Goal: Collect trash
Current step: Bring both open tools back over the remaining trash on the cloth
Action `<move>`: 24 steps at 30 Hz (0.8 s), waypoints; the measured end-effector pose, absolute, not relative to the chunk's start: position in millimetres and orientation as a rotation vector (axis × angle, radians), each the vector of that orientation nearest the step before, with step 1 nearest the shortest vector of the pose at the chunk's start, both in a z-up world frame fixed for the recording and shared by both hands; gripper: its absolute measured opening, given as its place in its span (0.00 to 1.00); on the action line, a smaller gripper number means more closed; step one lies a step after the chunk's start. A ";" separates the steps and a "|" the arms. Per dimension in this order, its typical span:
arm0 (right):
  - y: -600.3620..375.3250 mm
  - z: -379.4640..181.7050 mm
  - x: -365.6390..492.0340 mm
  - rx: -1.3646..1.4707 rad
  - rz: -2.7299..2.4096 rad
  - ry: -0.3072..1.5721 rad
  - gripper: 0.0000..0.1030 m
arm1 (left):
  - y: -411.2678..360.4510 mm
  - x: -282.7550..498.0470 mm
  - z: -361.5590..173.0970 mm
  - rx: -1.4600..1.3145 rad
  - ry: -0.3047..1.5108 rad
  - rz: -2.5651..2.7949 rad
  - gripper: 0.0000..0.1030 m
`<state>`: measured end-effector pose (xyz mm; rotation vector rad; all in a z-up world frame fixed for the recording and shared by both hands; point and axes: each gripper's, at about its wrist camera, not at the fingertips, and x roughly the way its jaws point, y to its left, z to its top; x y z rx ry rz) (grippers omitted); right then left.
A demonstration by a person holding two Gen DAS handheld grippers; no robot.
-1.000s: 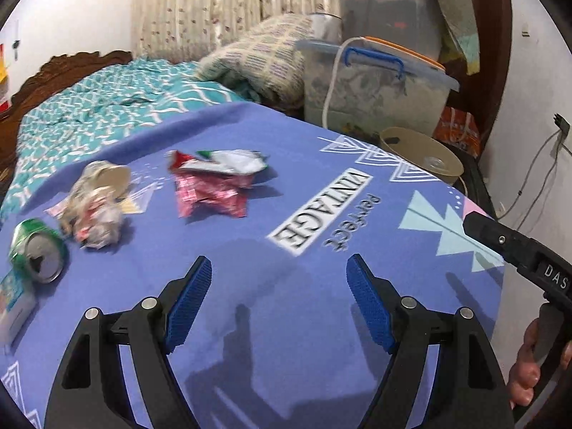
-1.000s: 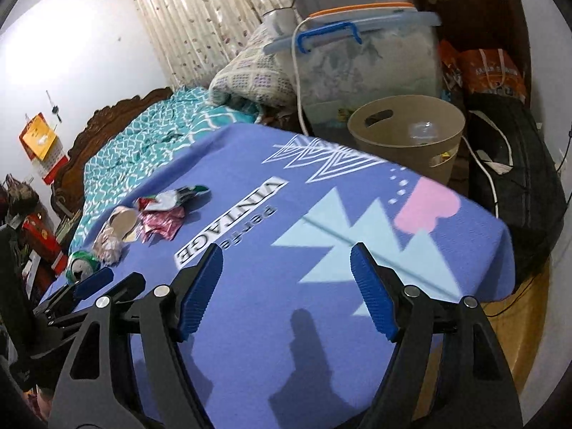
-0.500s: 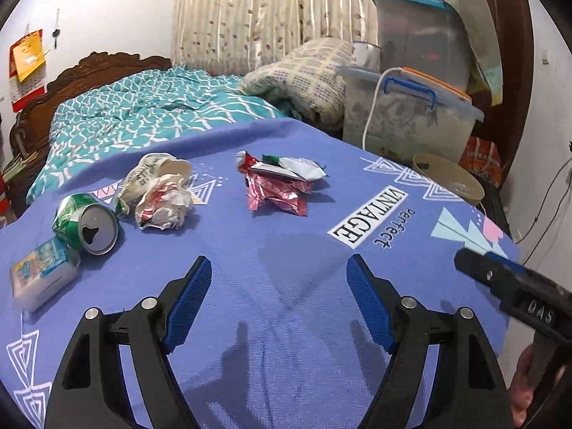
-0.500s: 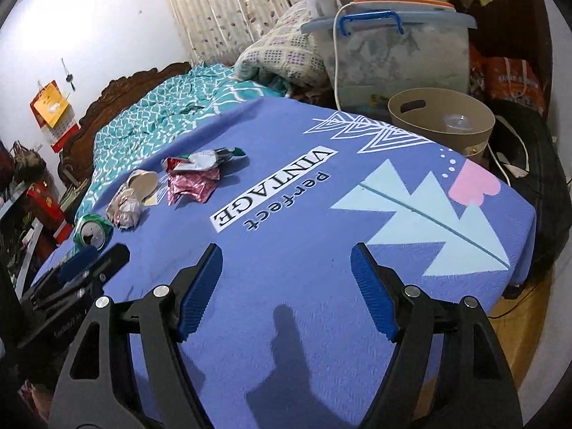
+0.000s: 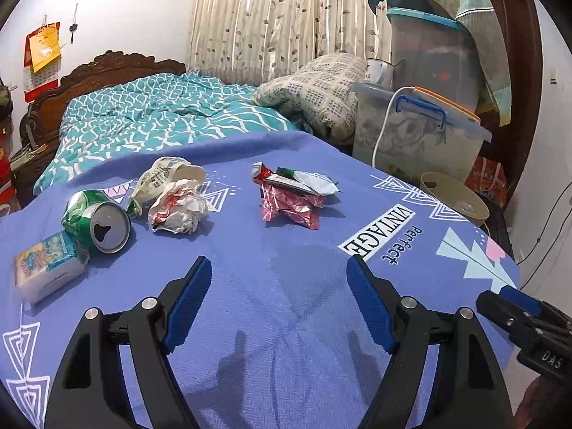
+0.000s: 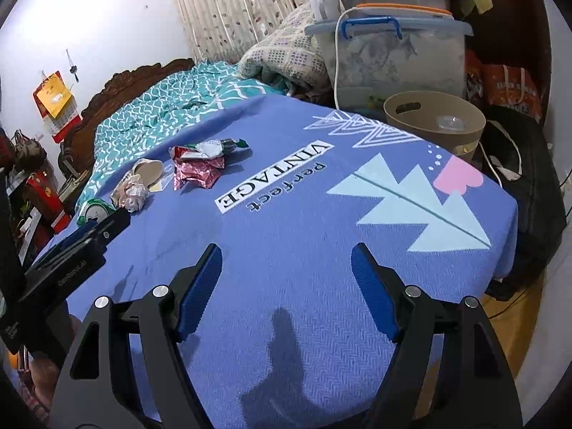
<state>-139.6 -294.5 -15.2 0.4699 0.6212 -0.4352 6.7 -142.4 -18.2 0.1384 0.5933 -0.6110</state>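
Trash lies on the blue cloth-covered table (image 5: pixel 286 286): a red foil wrapper (image 5: pixel 289 207) under a white-green wrapper (image 5: pixel 307 180), a crumpled paper ball (image 5: pixel 178 207), a crushed paper cup (image 5: pixel 168 175), a green can (image 5: pixel 96 220) and a small tissue pack (image 5: pixel 46 264). The red wrapper (image 6: pixel 196 175) and paper ball (image 6: pixel 132 193) also show in the right wrist view. A tan bin (image 6: pixel 434 125) stands beyond the table's far right edge. My left gripper (image 5: pixel 279 293) is open and empty, short of the trash. My right gripper (image 6: pixel 286 286) is open and empty over bare cloth.
A bed with a teal cover (image 5: pixel 150 118) lies behind the table. Clear storage boxes (image 5: pixel 418 132) and a folded quilt (image 5: pixel 321 89) stand at the back right. A black bag (image 6: pixel 529 186) sits right of the bin.
Both grippers have pulled back and turned left, so the can, tissue pack and more of the bed have come into the left wrist view. Both stay open. The trash has not moved.
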 end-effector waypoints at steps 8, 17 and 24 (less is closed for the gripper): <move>-295.4 -23.5 -131.4 0.499 -0.394 0.621 0.73 | -141.3 8.7 -18.9 0.135 0.598 -0.597 0.72; -296.1 -26.7 -136.0 0.507 -0.365 0.611 0.73 | -139.9 10.8 -19.8 0.126 0.609 -0.585 0.72; -292.4 -31.7 -136.1 0.494 -0.340 0.614 0.73 | -139.0 12.4 -21.3 0.114 0.615 -0.572 0.72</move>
